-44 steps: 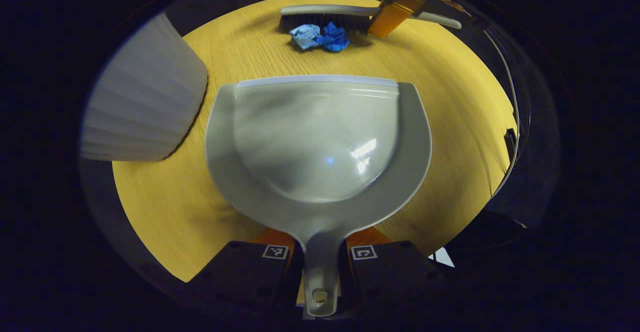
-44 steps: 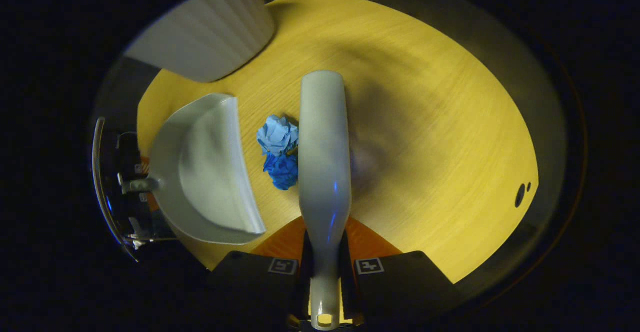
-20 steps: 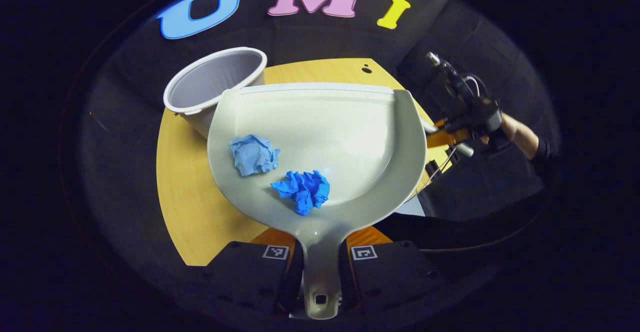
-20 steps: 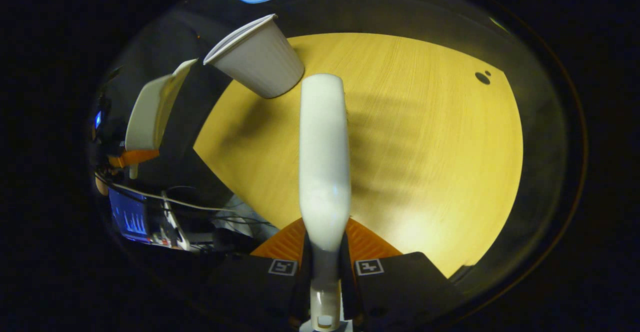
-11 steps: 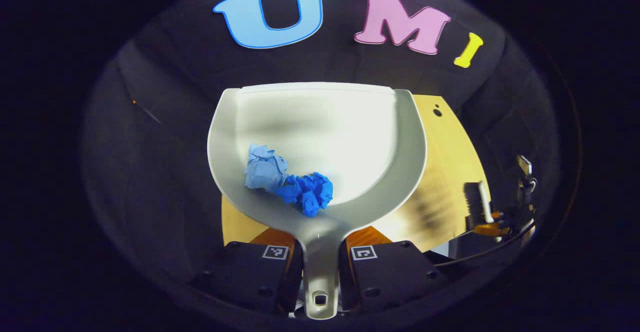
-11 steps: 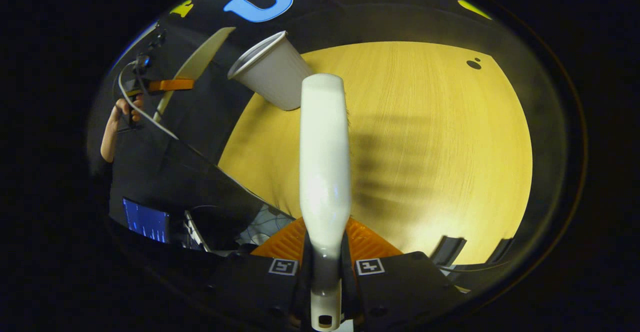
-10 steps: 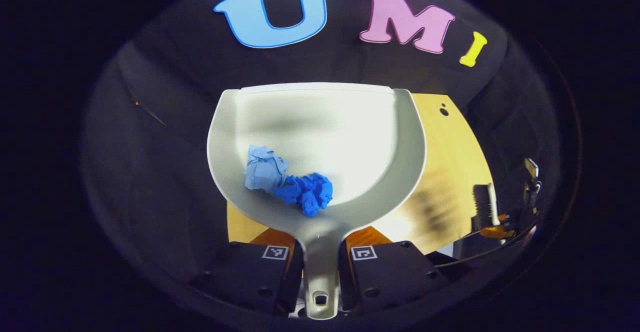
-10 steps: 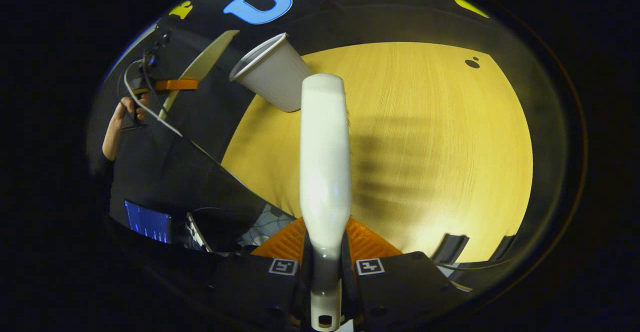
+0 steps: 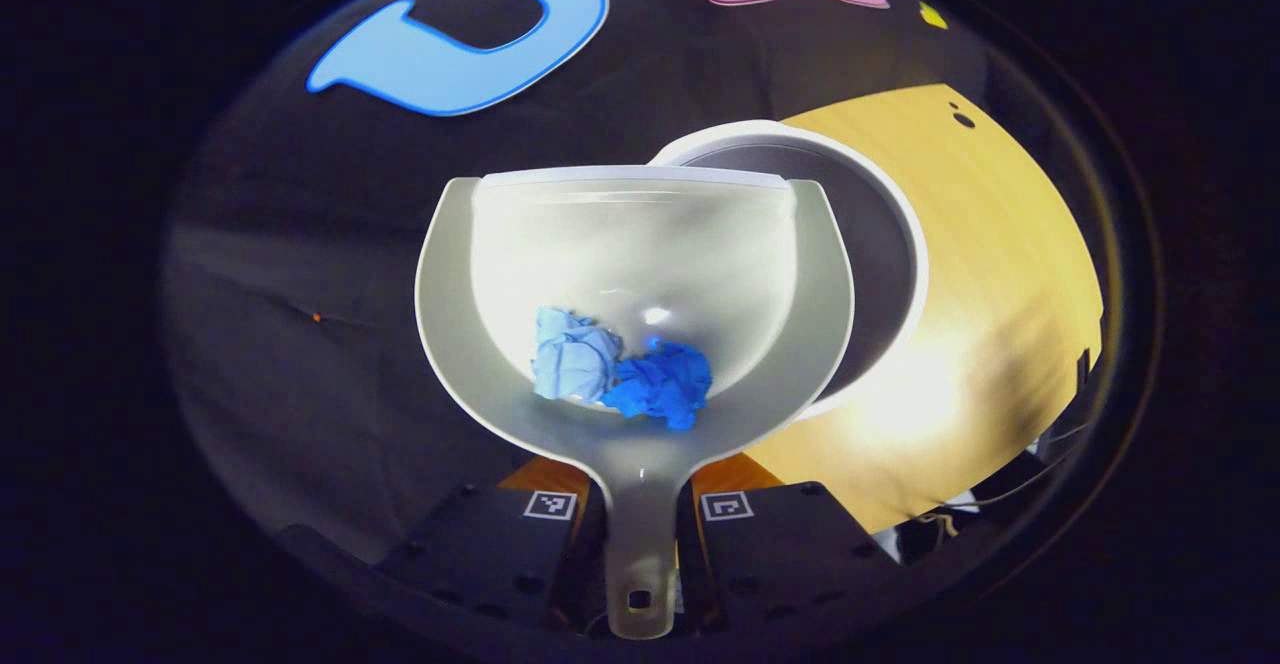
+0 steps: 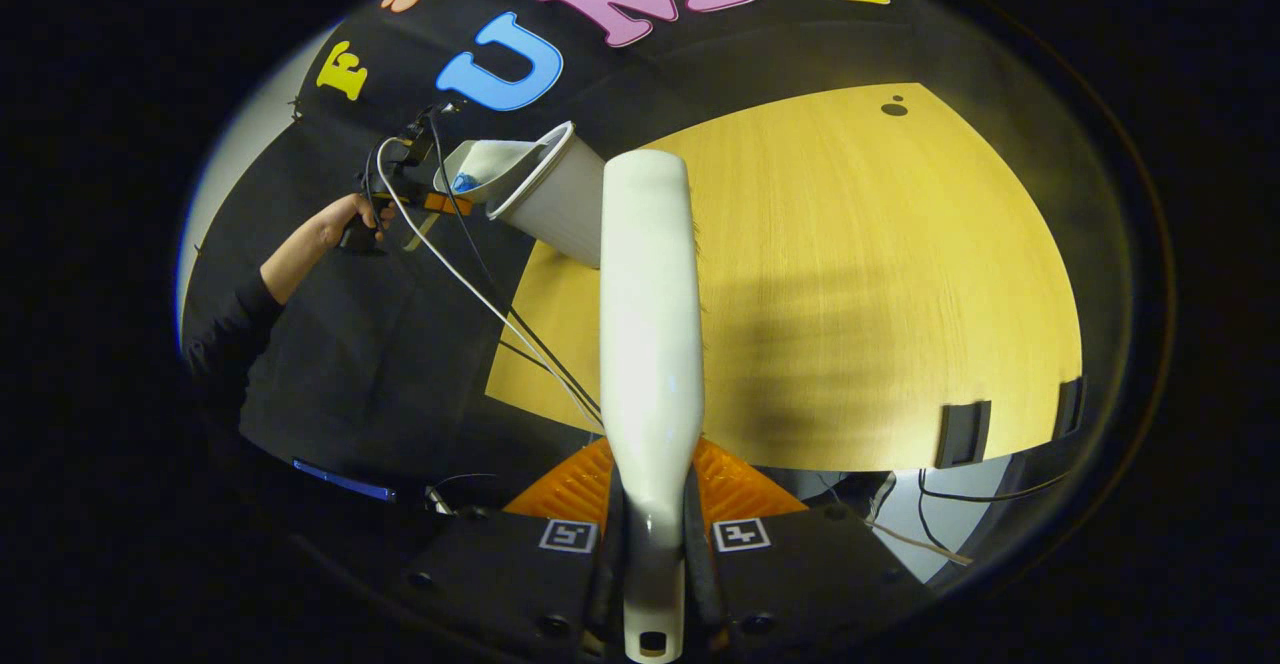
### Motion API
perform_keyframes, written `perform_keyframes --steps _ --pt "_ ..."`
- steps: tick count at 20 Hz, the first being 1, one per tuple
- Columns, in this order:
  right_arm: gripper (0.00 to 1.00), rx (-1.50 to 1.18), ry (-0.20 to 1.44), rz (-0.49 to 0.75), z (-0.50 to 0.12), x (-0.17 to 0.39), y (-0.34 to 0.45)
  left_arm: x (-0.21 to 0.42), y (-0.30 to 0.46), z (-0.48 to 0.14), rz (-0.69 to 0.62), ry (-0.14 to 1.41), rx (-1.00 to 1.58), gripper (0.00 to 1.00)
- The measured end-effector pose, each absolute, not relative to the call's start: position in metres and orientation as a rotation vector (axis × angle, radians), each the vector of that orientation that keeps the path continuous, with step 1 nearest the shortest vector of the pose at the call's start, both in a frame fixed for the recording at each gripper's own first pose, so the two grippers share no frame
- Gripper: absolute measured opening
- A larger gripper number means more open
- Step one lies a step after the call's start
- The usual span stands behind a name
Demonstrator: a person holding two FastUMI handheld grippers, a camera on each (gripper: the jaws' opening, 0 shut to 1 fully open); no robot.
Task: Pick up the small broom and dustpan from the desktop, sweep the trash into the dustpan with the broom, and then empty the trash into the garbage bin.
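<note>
1. While lit from above, counter (image 10: 860, 274) is yellow wood with a dark spot near its far edge; also seen in left gripper view (image 9: 1000, 274).
2. Bin (image 9: 880, 244), white and round, stands at counter's edge, its mouth partly behind dustpan's front lip; in right gripper view bin (image 10: 565, 209) sits at counter's far left corner.
3. Dustpan (image 9: 640, 244), pale grey, held level above bin rim; in right gripper view dustpan (image 10: 490, 169) is just beside and touching or nearly touching bin's rim, can't tell which.
4. Broom (image 10: 648, 324) runs straight out over counter, off the surface, bristles barely showing at its right side.
5. Left tongs (image 9: 640, 519) clenched on dustpan handle, both fingers pressing it; a hand (image 10: 355, 219) holds them in right gripper view.
6. Right tongs (image 10: 650, 544) clenched on broom handle.
7. Two paper wads, light blue (image 9: 575, 364) and dark blue (image 9: 660, 389), touching, lie at dustpan's rear near the handle.
</note>
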State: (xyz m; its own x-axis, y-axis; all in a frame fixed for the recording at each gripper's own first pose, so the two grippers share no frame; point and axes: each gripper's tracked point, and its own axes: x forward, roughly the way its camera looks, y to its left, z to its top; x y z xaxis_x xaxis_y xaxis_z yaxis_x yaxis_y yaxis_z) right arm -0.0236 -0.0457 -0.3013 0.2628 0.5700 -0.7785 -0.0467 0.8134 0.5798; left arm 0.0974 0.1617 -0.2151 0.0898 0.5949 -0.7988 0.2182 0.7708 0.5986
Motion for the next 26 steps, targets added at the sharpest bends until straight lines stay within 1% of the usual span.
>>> perform_keyframes --steps 4,6,9,13,17,19,20,24,26 --pt "0.28 0.535 1.213 0.457 -0.3 -0.029 -0.032 0.103 0.165 -0.203 0.295 1.527 1.044 0.29" --pt "0.28 0.508 1.202 0.456 -0.298 -0.03 -0.029 0.104 0.169 -0.2 0.243 1.536 1.207 0.29" --pt "0.28 0.525 1.201 0.467 -0.301 -0.034 -0.02 0.103 0.181 -0.198 0.193 1.521 1.333 0.29" --pt "0.28 0.517 1.214 0.457 -0.308 -0.035 -0.021 0.106 0.177 -0.197 0.213 1.507 1.304 0.29" --pt "0.28 0.489 1.22 0.443 -0.312 -0.028 -0.029 0.105 0.176 -0.202 0.304 1.425 1.195 0.29" --pt "0.28 0.473 1.21 0.432 -0.313 -0.015 -0.033 0.107 0.171 -0.207 0.324 1.378 1.109 0.27" --pt "0.28 0.464 1.199 0.422 -0.312 -0.007 -0.036 0.107 0.165 -0.209 0.337 1.345 1.061 0.29" --pt "0.28 0.447 1.156 0.38 -0.311 0.021 -0.042 0.106 0.133 -0.22 0.271 1.163 0.883 0.29" --pt "0.28 0.382 1.132 0.346 -0.317 0.033 -0.05 0.098 0.108 -0.221 0.196 1.095 0.795 0.27"
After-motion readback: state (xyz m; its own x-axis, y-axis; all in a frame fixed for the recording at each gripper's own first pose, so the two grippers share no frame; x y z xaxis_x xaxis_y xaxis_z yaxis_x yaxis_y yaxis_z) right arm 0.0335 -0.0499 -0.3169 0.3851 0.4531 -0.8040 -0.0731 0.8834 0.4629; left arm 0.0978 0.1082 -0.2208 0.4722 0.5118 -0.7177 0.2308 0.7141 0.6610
